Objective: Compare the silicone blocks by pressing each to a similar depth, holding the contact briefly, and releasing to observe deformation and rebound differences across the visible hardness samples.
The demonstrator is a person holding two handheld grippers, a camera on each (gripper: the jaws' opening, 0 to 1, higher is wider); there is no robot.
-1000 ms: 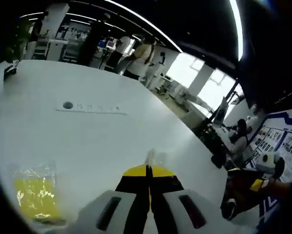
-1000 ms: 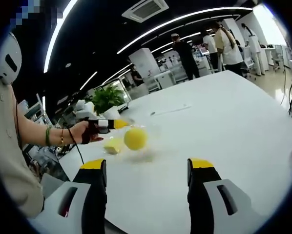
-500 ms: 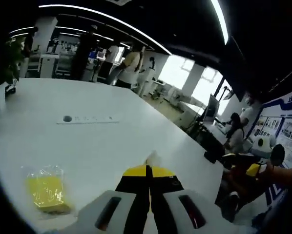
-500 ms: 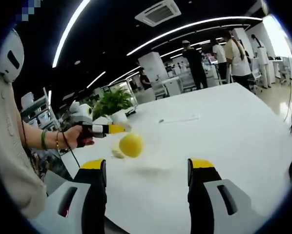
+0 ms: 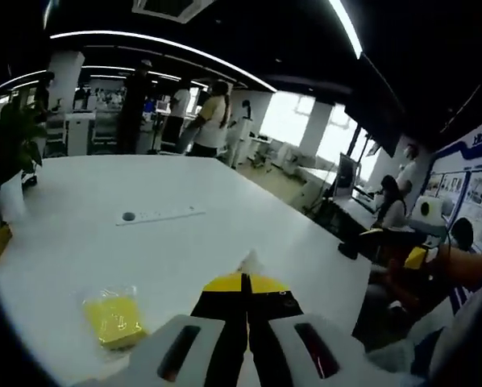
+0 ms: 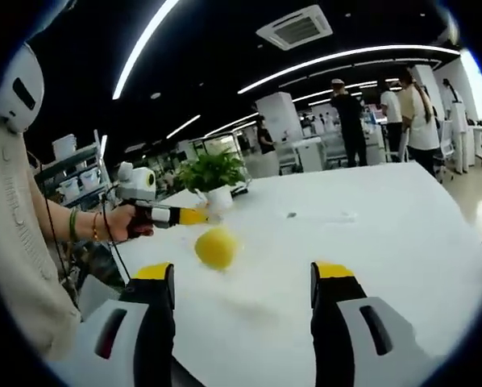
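Left gripper view: left gripper [image 5: 243, 282] fingers together; right gripper [image 6: 243, 278] fingers apart near yellow ball [image 6: 215, 247]

Surface [image 5: 225, 242] broad, white, mostly bare ahead of both tools. Bagged yellow block [image 5: 114, 318] lies low left of the left tool [image 5: 243, 278]. Thin white strip [image 5: 162, 214] lies flat mid-surface. Potted plant [image 6: 213, 179] stands at the far edge. Yellow ball [image 6: 216, 247] sits between the right tool's [image 6: 245, 278] wide-apart jaws' line ahead, beside the left tool's tip.

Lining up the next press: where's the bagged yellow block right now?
In the left gripper view, the bagged yellow block lies on the white table, lower left, just left of the left gripper.
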